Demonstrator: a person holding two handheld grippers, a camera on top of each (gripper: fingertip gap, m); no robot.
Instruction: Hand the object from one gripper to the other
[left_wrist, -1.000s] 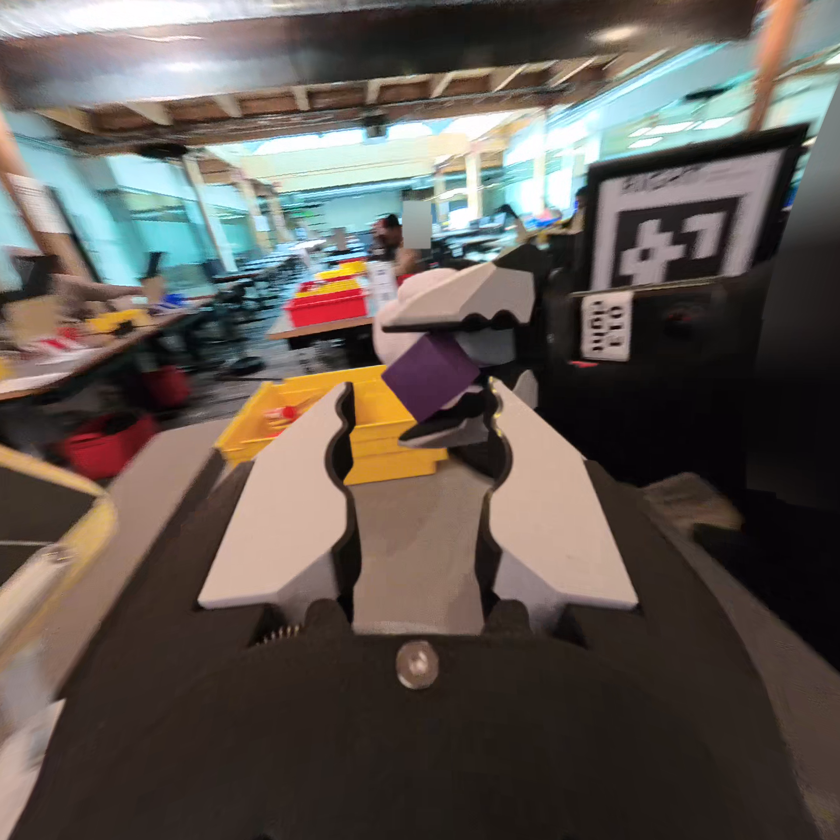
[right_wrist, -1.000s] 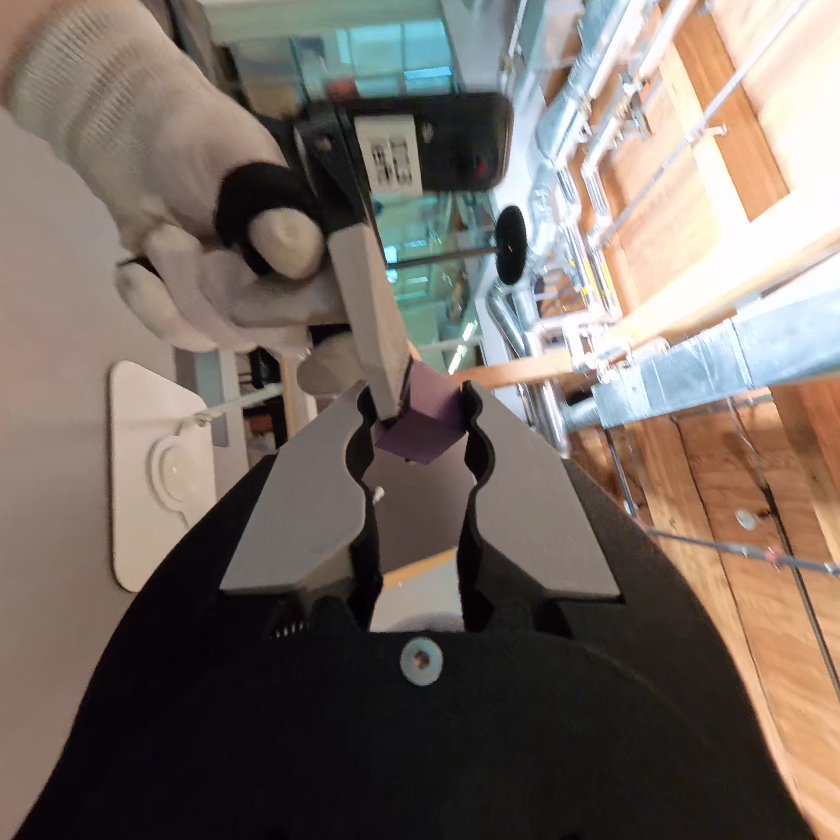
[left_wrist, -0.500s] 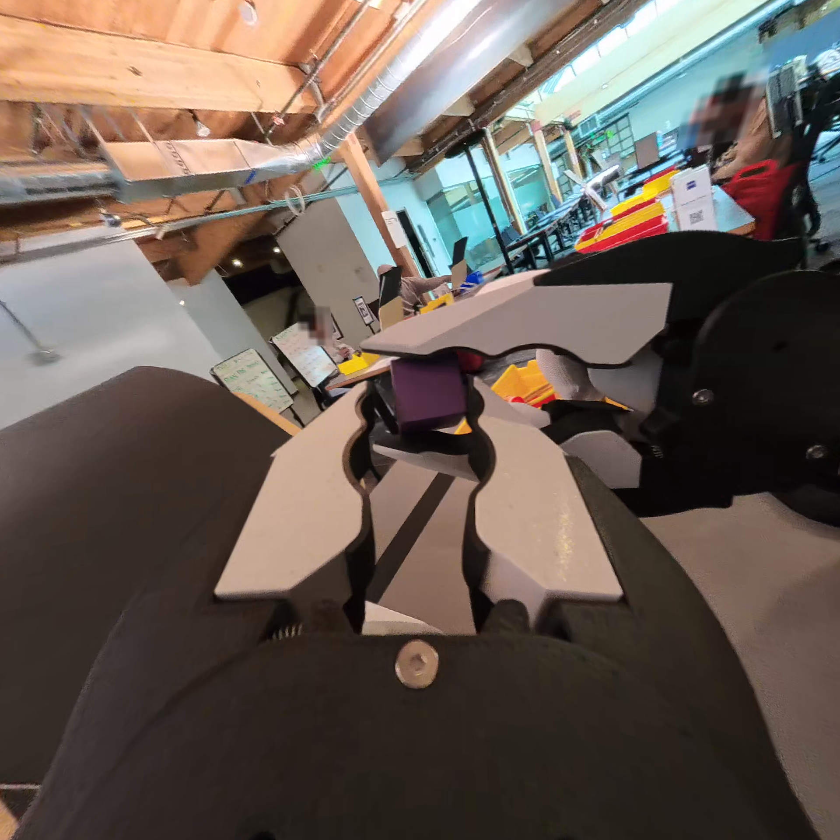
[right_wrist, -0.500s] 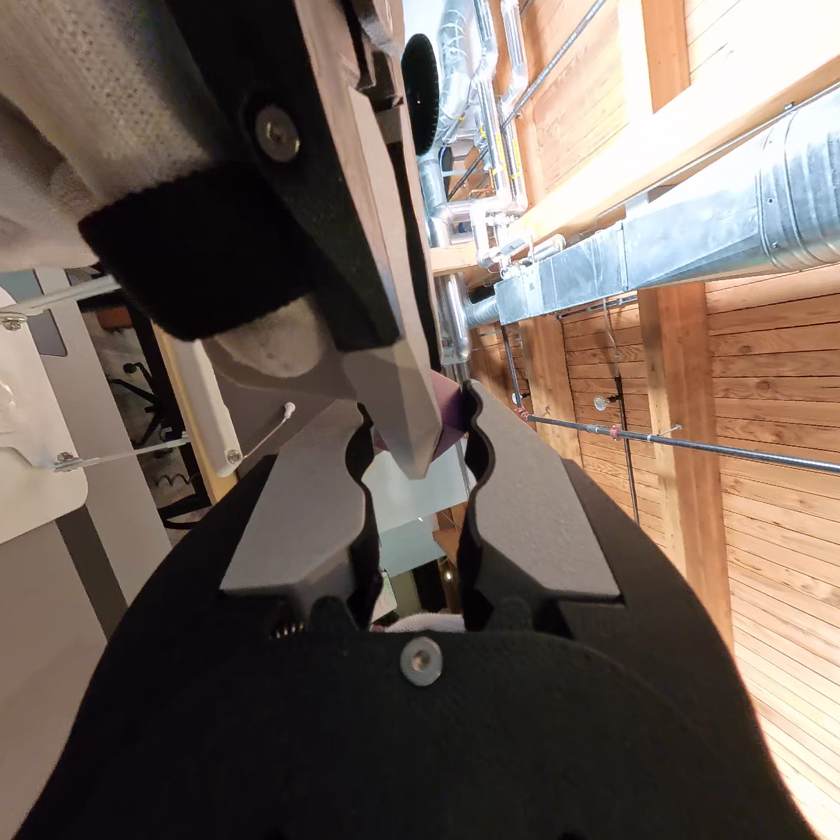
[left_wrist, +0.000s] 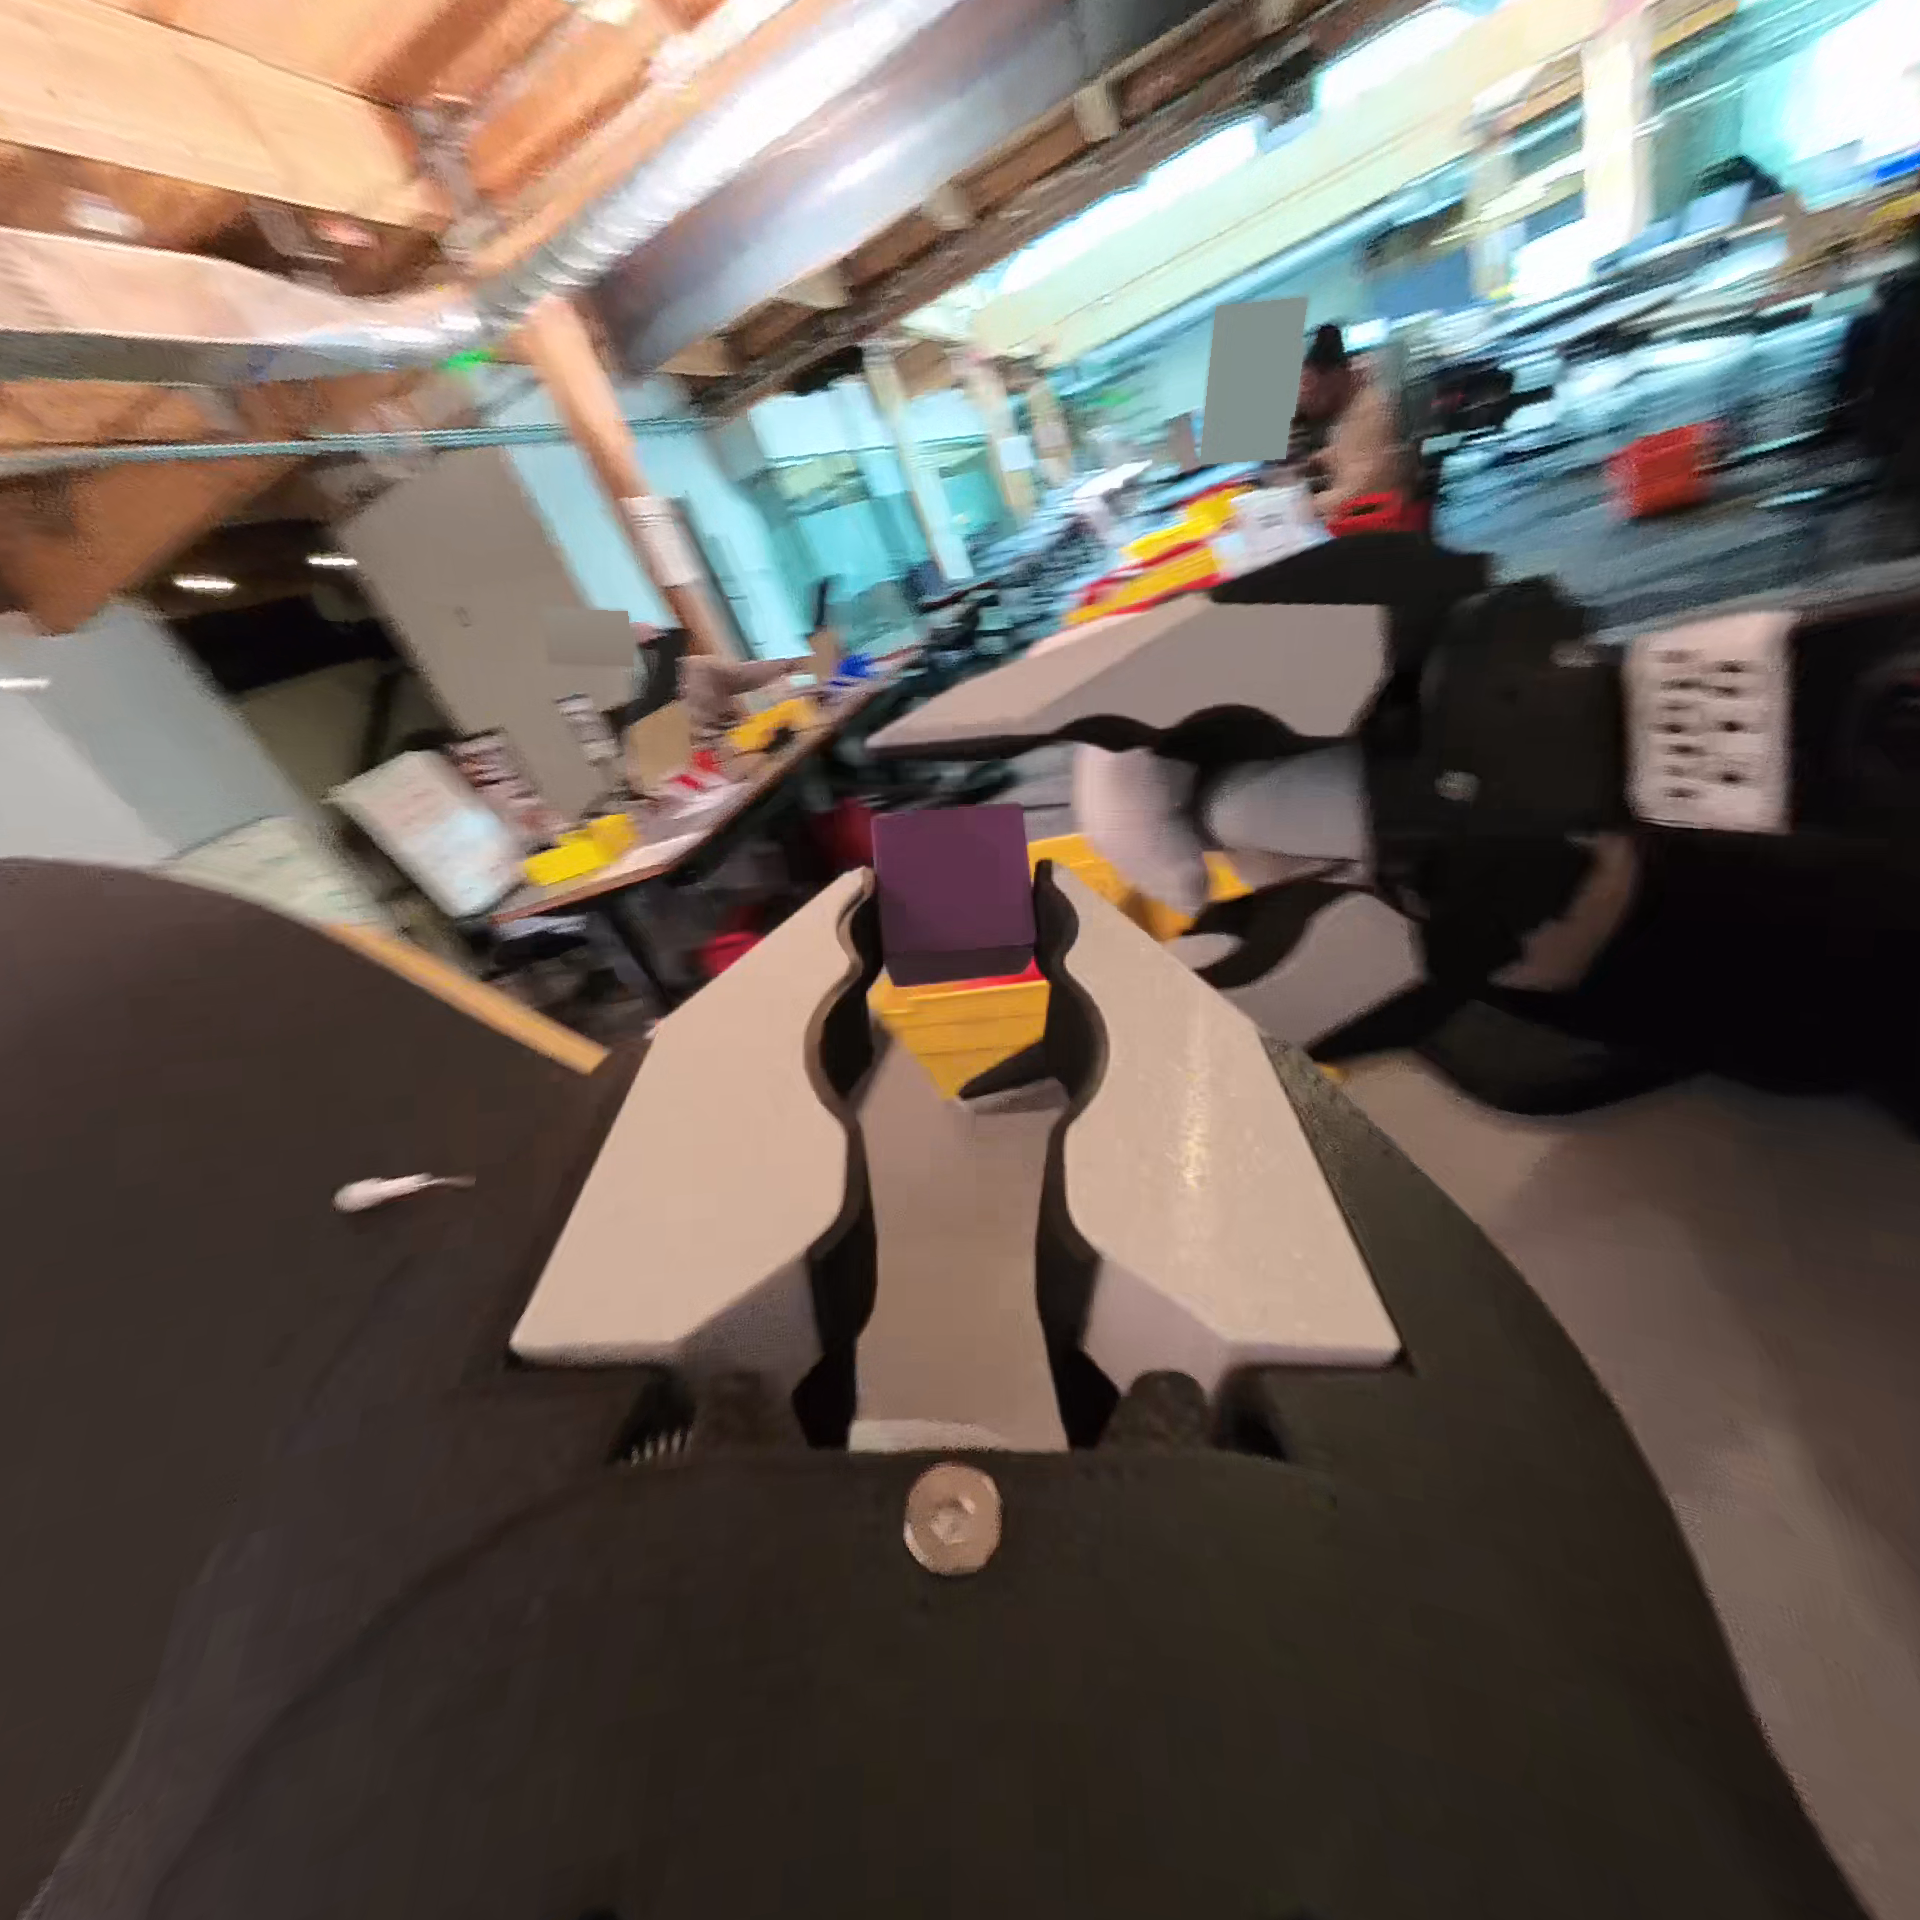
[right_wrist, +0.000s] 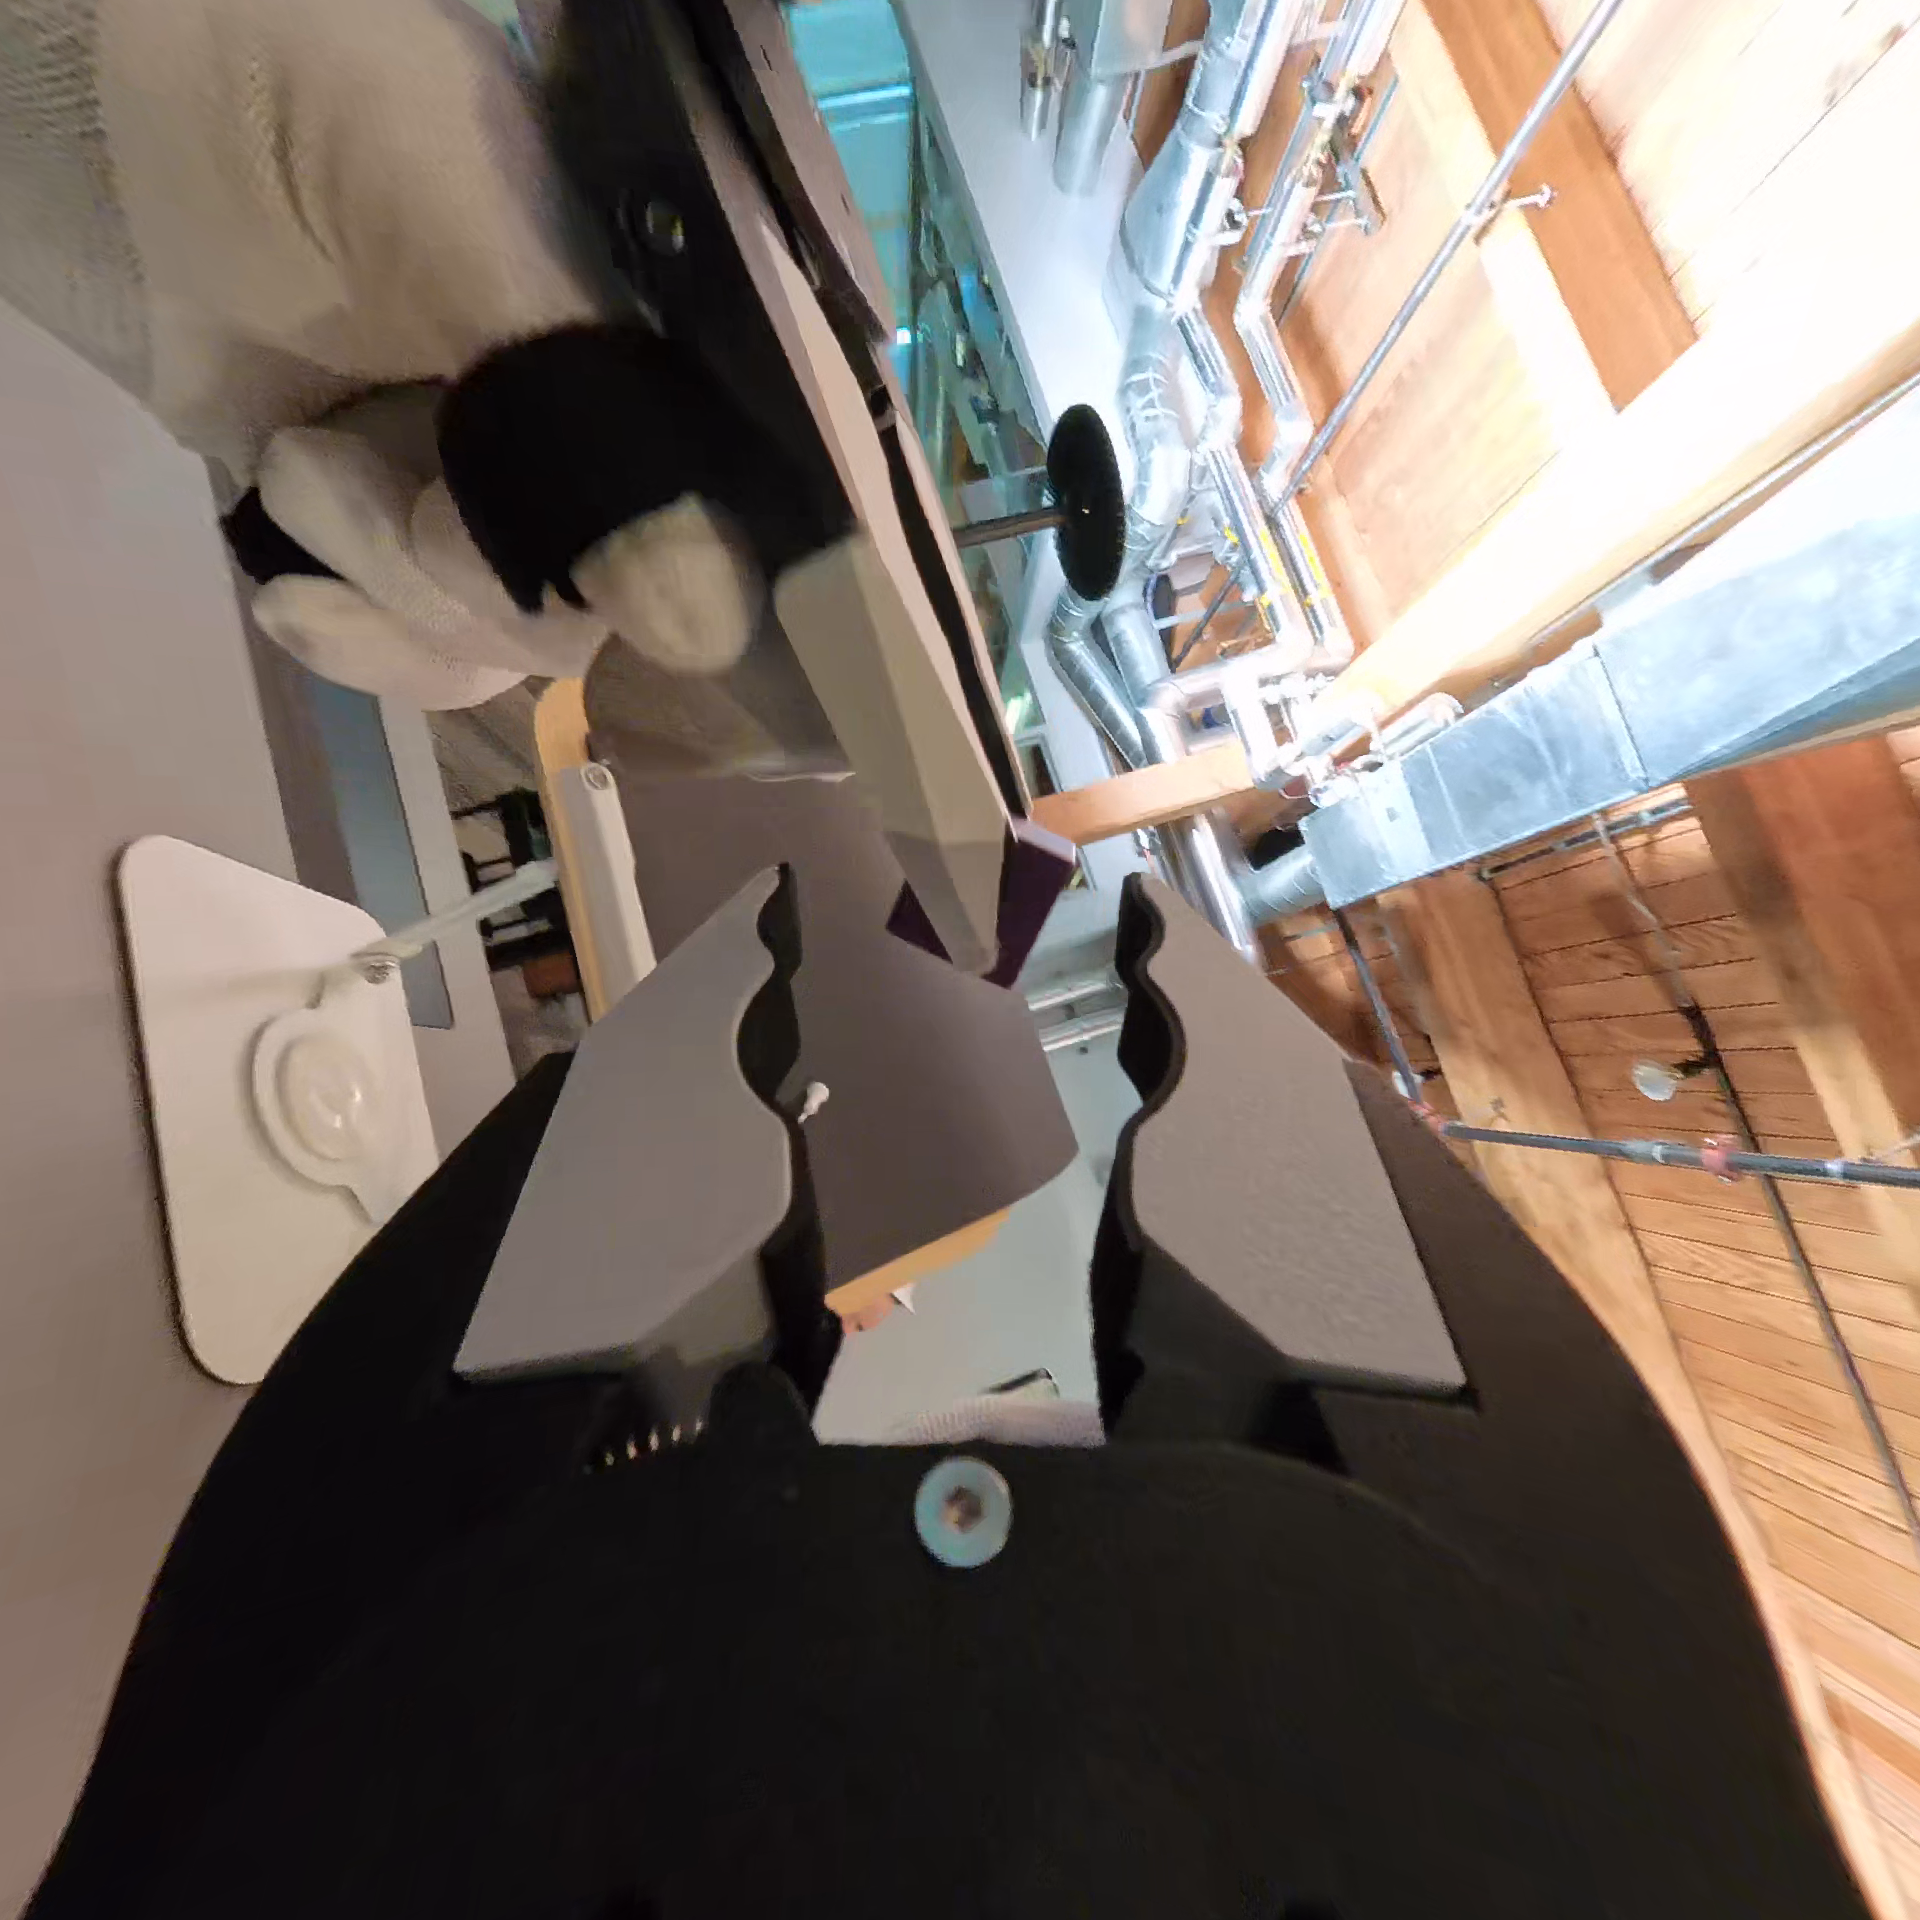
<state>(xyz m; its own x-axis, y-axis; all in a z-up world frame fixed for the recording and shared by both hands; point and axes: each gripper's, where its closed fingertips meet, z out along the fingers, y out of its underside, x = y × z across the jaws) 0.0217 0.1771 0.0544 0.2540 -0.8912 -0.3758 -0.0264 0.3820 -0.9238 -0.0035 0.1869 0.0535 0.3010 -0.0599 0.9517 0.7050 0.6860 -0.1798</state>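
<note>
— Between the tips of the left claw (left_wrist: 954, 896), what is that?

— A purple cube (left_wrist: 952, 891), pinched at the very ends of the two grey fingers (left_wrist: 727, 1122), which press its left and right faces. It sits upright, top face showing, well forward of the claw's black body.

— And the right claw?

— Seen from the left wrist view, the right claw (left_wrist: 1143, 831) stands just beyond and to the right of the cube, turned on its side, one finger above and one below with a wide gap between them. It touches nothing; the cube is clear of it.

— Does the right wrist view agree?

— Yes. The right claw's (right_wrist: 956, 894) own fingers are spread apart with nothing between them. Ahead of them, a finger of the left claw (right_wrist: 935, 810) slants down across the frame, and slivers of the purple cube (right_wrist: 1029, 894) show at its tip. A white-gloved hand (right_wrist: 343, 343) holds that claw at upper left.

— What lies behind?

— A blurred workshop: yellow bins (left_wrist: 966, 1023) on a grey table (left_wrist: 1621, 1247) directly under the cube, wooden ceiling beams (right_wrist: 1507, 644) and silver ducts (right_wrist: 1621, 727) overhead. Motion blur smears most of the background in the left wrist view.
</note>
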